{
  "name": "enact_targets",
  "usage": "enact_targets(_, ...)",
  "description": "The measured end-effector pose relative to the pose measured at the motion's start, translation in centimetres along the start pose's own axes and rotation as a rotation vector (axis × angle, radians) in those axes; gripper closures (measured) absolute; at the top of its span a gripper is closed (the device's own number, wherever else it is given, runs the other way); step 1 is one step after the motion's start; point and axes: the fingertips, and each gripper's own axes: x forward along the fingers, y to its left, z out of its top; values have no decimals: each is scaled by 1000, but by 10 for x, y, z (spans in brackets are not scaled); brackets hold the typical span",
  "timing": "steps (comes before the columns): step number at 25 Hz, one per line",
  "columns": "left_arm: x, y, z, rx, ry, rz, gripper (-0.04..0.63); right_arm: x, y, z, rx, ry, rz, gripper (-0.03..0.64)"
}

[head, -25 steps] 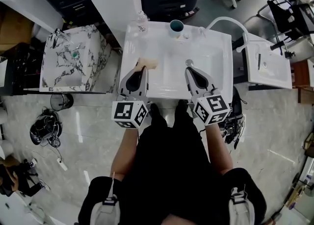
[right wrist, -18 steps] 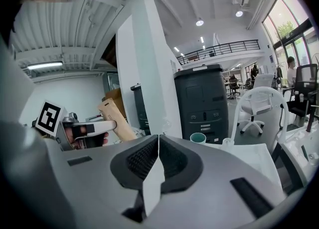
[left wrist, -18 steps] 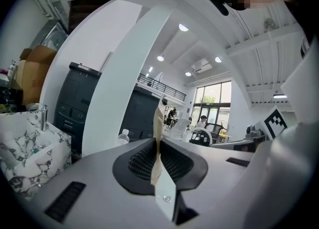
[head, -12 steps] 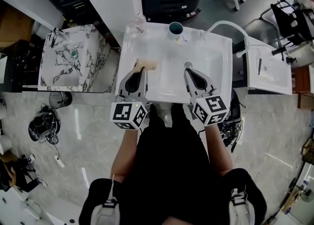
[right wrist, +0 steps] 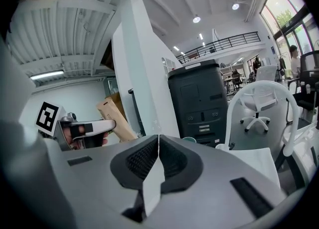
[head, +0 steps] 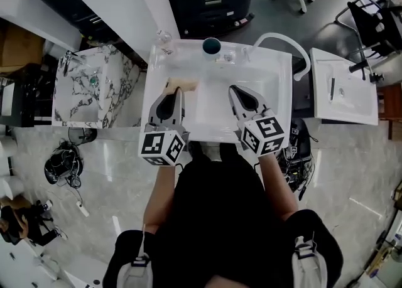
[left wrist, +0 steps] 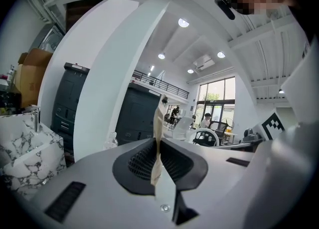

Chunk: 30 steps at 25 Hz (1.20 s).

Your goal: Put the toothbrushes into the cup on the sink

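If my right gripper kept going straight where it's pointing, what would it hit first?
Probably the teal cup at the back of the sink: the shut right gripper points roughly at it. Height is unclear, so it could pass over.

Ofc/lab — copier (right wrist: pixel 199 98), swivel chair (right wrist: pixel 255 104)

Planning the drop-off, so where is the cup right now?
In the head view the cup stands on the far rim of the white sink, about midway along it, beyond the left gripper and right gripper.
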Motion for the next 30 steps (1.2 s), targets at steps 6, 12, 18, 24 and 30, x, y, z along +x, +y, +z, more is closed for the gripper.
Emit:
enact_targets(6,30,-18,0,12,-1,22,558,5,-30,3,6,6,42,584)
enact_targets(12,58,-29,-14,-12,17,59,558,13,-61,3,16,24,79,584)
enact_targets(18,84,-32,-10,-6,3,100,558,21,-84,1,16,47,113,584)
enact_targets(24,110,-24,-7,0,8,136,558,30,-101,-1,29,67,129,584)
enact_targets(30,138,-15,-7,-5,2,151,558,36,-109,-2,13,83,130,584)
